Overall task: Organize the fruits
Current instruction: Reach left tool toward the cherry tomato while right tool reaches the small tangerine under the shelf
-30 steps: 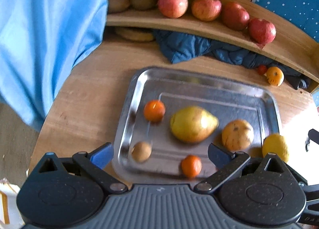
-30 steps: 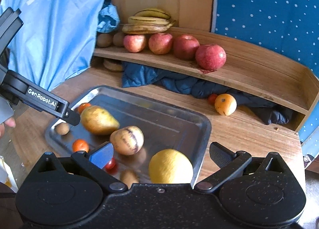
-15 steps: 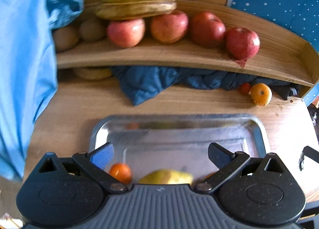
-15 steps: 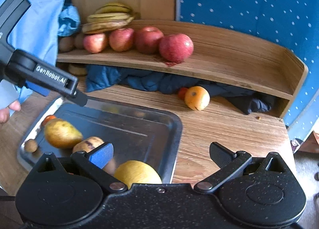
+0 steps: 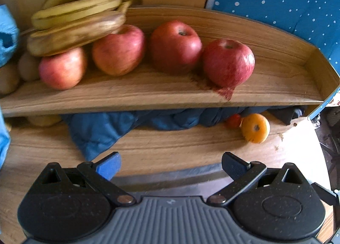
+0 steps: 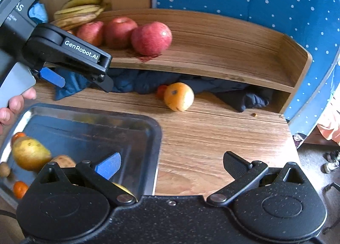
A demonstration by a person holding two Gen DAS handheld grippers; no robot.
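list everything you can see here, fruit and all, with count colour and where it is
apples: four, red, in a row on the wooden shelf
bananas: one bunch, yellow and browning, shelf's left end, resting on the apples
orange fruit: one, on the table under the shelf
small red fruit: one, just behind it
cloth: one, dark blue, bunched under the shelf
metal tray: one, silver, on the table
pear: one, yellow-green, in the tray
small orange fruits: two, in the tray
left gripper: open, empty
right gripper: open, empty
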